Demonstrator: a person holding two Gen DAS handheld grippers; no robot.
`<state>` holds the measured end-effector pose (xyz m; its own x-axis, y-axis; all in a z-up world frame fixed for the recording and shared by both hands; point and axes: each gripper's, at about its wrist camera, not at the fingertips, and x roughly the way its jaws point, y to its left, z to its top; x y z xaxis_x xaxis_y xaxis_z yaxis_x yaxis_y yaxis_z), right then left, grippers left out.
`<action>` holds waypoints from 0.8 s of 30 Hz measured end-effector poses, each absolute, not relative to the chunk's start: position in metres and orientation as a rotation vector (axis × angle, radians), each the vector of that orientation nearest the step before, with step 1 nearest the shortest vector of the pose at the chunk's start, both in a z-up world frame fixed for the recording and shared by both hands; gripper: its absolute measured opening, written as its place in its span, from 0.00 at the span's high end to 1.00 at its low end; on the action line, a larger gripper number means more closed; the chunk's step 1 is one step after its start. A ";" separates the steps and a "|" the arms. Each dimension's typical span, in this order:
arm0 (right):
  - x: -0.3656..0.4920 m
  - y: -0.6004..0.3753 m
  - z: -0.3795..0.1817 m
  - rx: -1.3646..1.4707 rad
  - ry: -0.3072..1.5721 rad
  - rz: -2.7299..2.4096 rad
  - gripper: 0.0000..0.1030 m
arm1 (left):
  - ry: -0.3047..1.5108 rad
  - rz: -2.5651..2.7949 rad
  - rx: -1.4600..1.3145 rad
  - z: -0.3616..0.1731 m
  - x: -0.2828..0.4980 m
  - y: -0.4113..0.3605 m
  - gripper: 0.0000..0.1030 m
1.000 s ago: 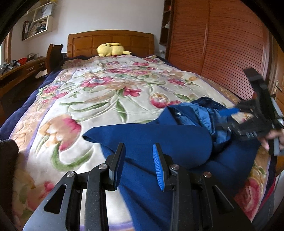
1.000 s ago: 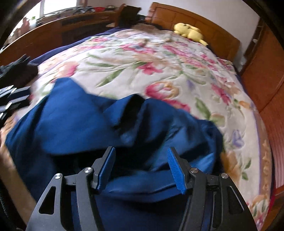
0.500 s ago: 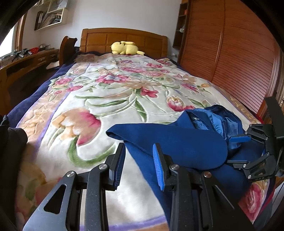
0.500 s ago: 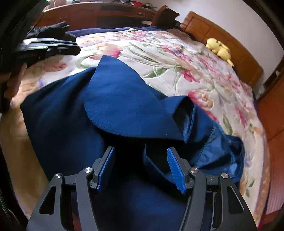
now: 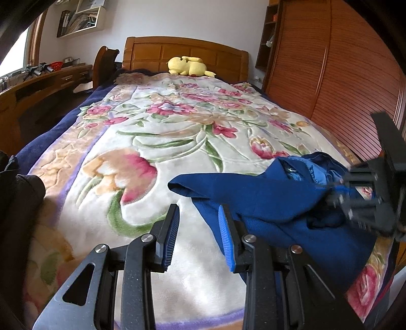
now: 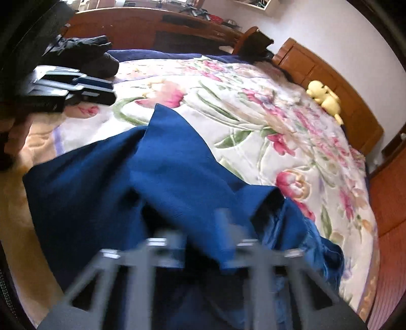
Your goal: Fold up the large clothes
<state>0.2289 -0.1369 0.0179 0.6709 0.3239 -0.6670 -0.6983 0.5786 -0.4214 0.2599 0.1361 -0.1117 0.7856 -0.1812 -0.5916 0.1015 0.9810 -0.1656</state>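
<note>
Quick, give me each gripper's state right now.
Left gripper: open, nothing between the pads, beside the blue garment.
Right gripper: shut on the blue garment; motion-blurred, fabric bunched between its fingers.

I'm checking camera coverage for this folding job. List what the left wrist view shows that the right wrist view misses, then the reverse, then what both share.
Only the left wrist view: the wall shelf, the slatted wardrobe doors, and the right hand-held gripper from the side, at the blue garment.

Only the right wrist view: the left hand-held gripper from outside, and dark clothing piled beside it.

Both: the blue garment, the floral blanket, the yellow plush toy, the wooden headboard and the desk.
</note>
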 end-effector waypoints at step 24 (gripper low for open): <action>0.329 -0.123 0.054 -0.448 0.661 0.505 0.44 | 0.656 -0.165 -0.132 -0.114 0.260 0.134 0.68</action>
<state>0.3285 -0.1232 0.0541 0.6789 0.2961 -0.6719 -0.5706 0.7887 -0.2289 0.2603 0.1344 -0.1144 0.7801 -0.1940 -0.5948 0.1110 0.9785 -0.1736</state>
